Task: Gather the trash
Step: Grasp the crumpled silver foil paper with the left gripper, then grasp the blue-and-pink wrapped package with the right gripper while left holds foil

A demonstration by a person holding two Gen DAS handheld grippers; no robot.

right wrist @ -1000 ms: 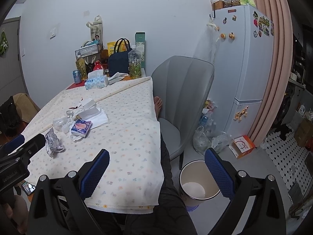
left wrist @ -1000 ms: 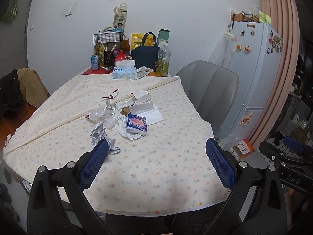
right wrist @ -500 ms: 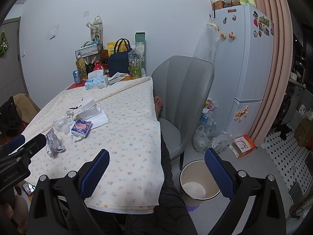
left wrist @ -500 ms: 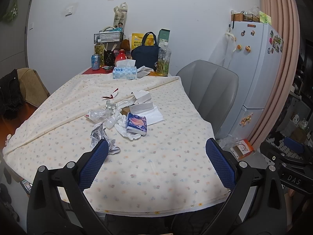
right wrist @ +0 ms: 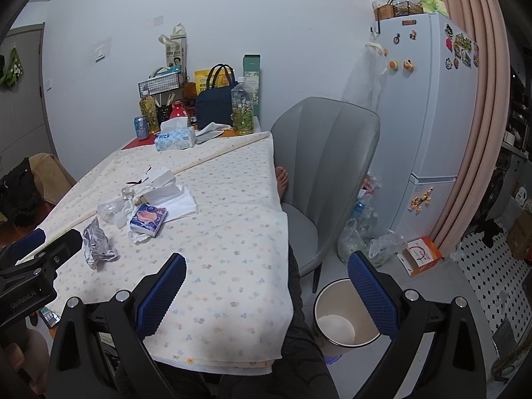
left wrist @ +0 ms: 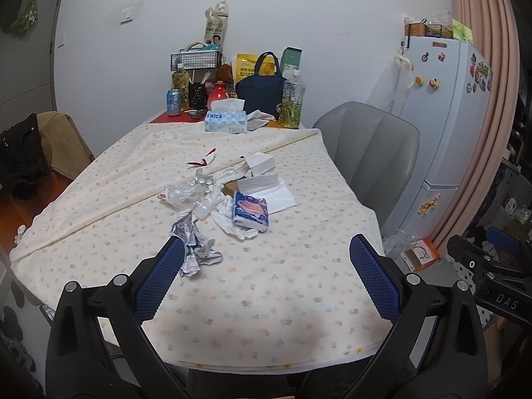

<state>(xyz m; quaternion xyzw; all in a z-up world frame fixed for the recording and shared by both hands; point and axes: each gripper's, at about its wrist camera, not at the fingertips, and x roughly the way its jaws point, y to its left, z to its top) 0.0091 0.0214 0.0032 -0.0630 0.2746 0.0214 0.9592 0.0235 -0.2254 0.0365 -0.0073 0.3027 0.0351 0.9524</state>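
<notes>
Trash lies in a heap mid-table: a crumpled silver wrapper (left wrist: 194, 244) (right wrist: 97, 242), a blue tissue pack (left wrist: 250, 210) (right wrist: 148, 219), crushed clear plastic (left wrist: 181, 196), white paper napkins (left wrist: 266, 189) and a red scrap (left wrist: 201, 160). My left gripper (left wrist: 266, 276) is open and empty above the table's near edge, its left pad close to the silver wrapper. My right gripper (right wrist: 266, 291) is open and empty over the table's near right corner. A white trash bin (right wrist: 344, 319) stands on the floor below it.
The flowered tablecloth (left wrist: 266, 299) covers the table. A tissue box (left wrist: 226, 121), bottles, a can and a dark bag (left wrist: 261, 91) stand at the far end. A grey chair (right wrist: 326, 173), a fridge (right wrist: 429, 116) and floor clutter are to the right.
The left gripper has edged slightly forward toward the trash heap. The right gripper has hardly moved.
</notes>
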